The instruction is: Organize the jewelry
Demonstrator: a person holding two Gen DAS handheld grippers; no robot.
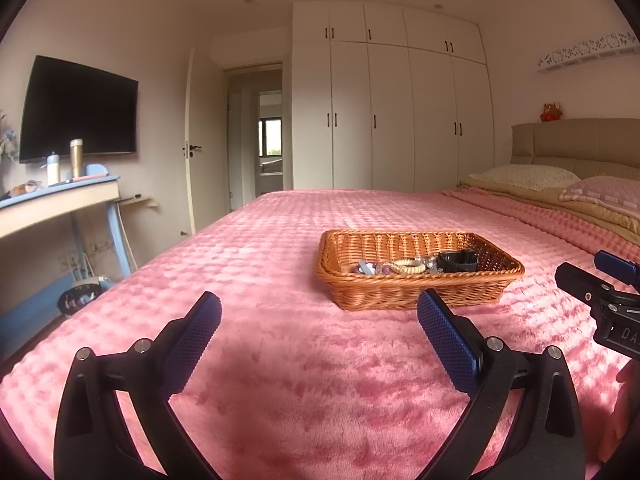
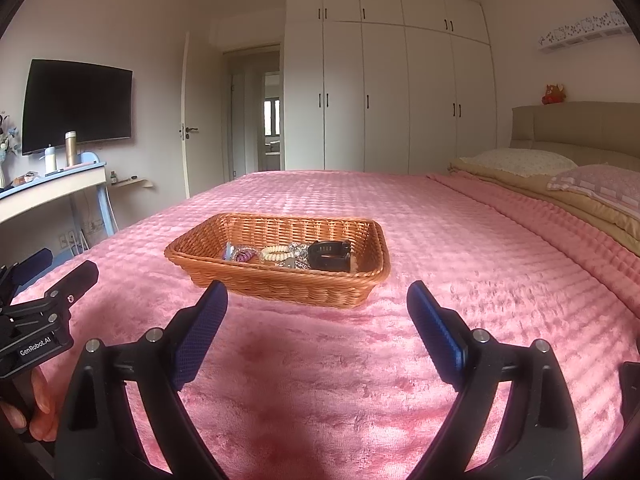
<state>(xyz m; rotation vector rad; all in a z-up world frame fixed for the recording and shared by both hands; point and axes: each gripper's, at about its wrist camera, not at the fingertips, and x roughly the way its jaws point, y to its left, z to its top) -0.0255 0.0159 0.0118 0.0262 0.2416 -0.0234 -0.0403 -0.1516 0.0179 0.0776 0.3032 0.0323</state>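
Note:
A wicker basket (image 1: pixel 400 292) sits on the pink bed cover, ahead and right of my left gripper (image 1: pixel 320 312); in the right wrist view the basket (image 2: pixel 280 284) is ahead and slightly left of my right gripper (image 2: pixel 316 304). Inside lie a black watch (image 1: pixel 458 261) (image 2: pixel 330 256), a cream bead bracelet (image 1: pixel 408 267) (image 2: pixel 278 255), a purple bead bracelet (image 2: pixel 244 255) and silvery pieces (image 2: pixel 296 254). Both grippers are open and empty, hovering low over the cover. The right gripper shows at the left view's right edge (image 1: pixel 600 284); the left gripper shows at the right view's left edge (image 2: pixel 52 280).
The pink cover (image 1: pixel 300 380) stretches all around. Pillows (image 1: pixel 528 176) and a headboard are at the far right. A desk (image 1: pixel 60 200) with bottles and a wall TV (image 1: pixel 80 108) stand off the bed's left side. White wardrobes (image 1: pixel 392 100) fill the back wall.

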